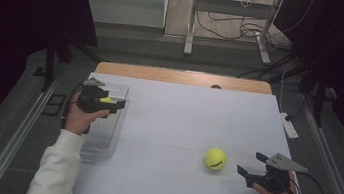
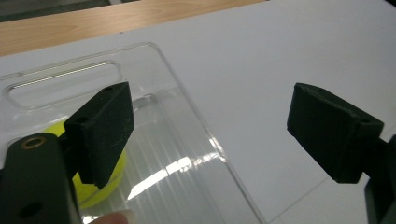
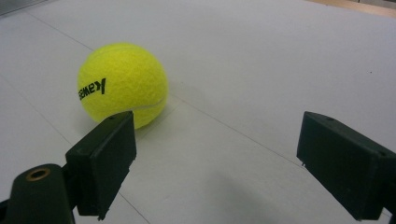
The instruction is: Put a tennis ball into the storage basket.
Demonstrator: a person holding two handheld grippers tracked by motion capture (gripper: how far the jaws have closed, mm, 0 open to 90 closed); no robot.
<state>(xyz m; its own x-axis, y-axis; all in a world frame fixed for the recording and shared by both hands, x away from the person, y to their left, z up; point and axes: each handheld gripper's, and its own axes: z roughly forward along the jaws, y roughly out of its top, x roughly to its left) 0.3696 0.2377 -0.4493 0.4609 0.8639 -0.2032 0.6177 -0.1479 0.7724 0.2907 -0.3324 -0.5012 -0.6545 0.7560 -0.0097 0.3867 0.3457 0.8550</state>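
A yellow tennis ball [image 1: 215, 158] [image 3: 122, 84] with black lettering lies on the white table cover [image 1: 182, 118], right of centre. My right gripper [image 1: 250, 164] [image 3: 215, 163] stands open just to the ball's right, low over the table, with nothing between its jaws; in the right gripper view the ball sits ahead of the left jaw. At the left edge stands a clear plastic box [image 1: 104, 136] [image 2: 187, 102] with a second yellow ball [image 1: 105, 100] [image 2: 100, 191] inside. My left gripper [image 1: 117, 104] [image 2: 210, 135] hovers open above the box's far end, nothing between its jaws.
The wooden table edge [image 1: 182, 77] runs along the back of the white cover. A white power strip [image 1: 289, 126] lies off the table's right side. A metal stand [image 1: 231, 14] and cables are on the floor behind. Dark curtains hang at both sides.
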